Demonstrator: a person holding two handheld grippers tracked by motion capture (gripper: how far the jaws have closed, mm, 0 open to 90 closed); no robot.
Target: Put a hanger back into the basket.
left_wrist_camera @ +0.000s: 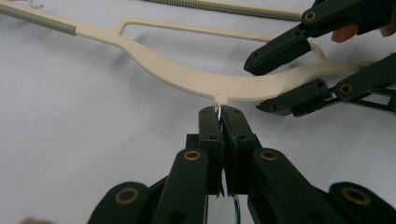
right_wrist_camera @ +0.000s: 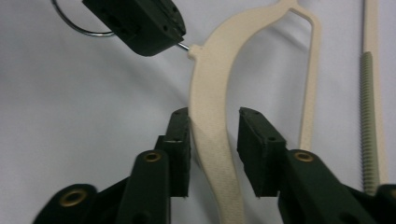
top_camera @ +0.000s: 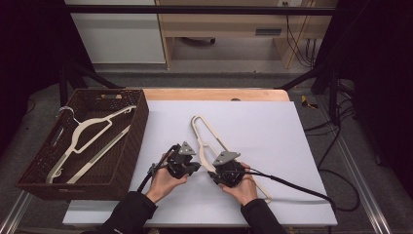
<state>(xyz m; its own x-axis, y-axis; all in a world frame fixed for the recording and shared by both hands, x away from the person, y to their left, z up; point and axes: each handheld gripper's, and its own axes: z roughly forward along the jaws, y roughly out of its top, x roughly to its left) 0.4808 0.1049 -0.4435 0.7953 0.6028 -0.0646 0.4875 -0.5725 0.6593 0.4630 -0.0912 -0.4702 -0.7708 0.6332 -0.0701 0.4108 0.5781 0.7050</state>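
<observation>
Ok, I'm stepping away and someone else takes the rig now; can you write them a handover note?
Left claw: shut on the wire hook of the cream hanger on the white sheet.
Right claw: astride the hanger's arm, one pad touching, not clamped.
Basket at left already holds one hanger.
Left to do: probably grip, lift and put this hanger in the basket.

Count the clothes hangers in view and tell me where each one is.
2. One hanger lies in the brown basket at the left. The other hanger lies on the white table sheet, between the two grippers. More may be hidden in the basket.
</observation>
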